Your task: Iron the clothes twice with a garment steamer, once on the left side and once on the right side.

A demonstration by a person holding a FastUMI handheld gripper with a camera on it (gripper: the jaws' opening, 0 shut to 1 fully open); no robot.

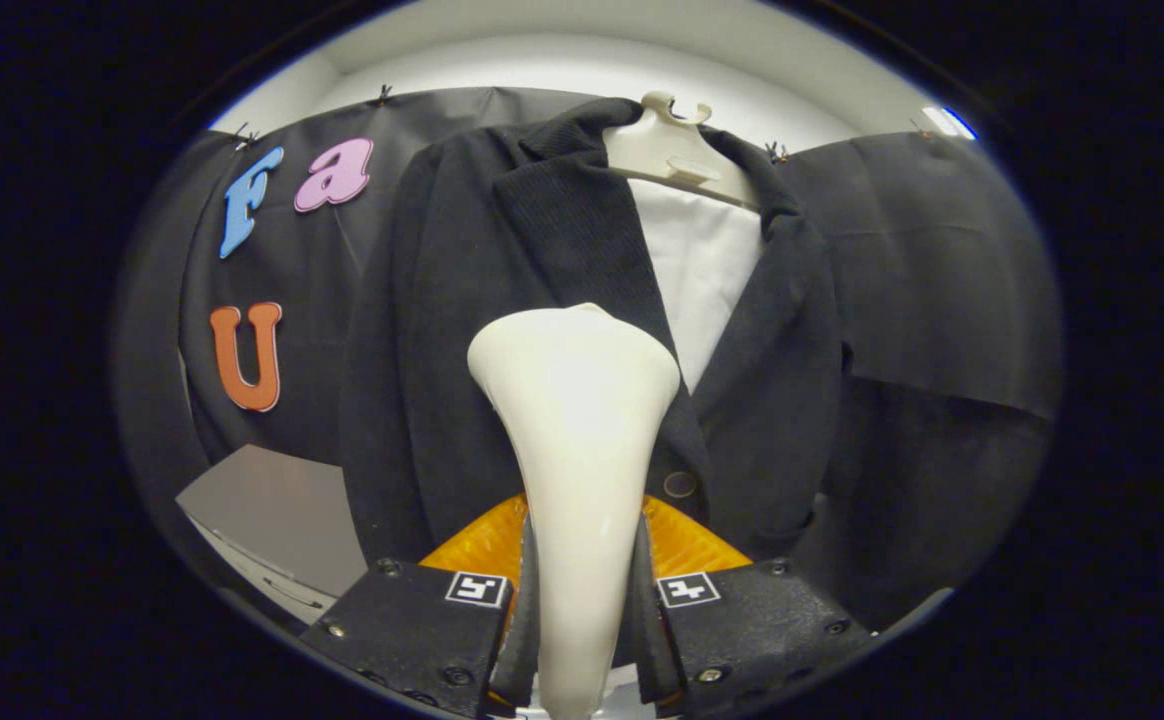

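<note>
I have the gripper (582,600) clamped on the steamer (577,450), both fingers pressing its neck from either side. Its wide head rises straight ahead of the fingers, over the jacket's (462,330) front, near the inner edge of the left lapel. A button (680,484) sits just right of the neck. The jacket hangs on a pale hanger (672,150) with a white shirt (702,270) showing in the opening. To the left, low down, I see a grey surface (272,510). Black cloth (942,280) covers the wall behind, white wall above it.
</note>
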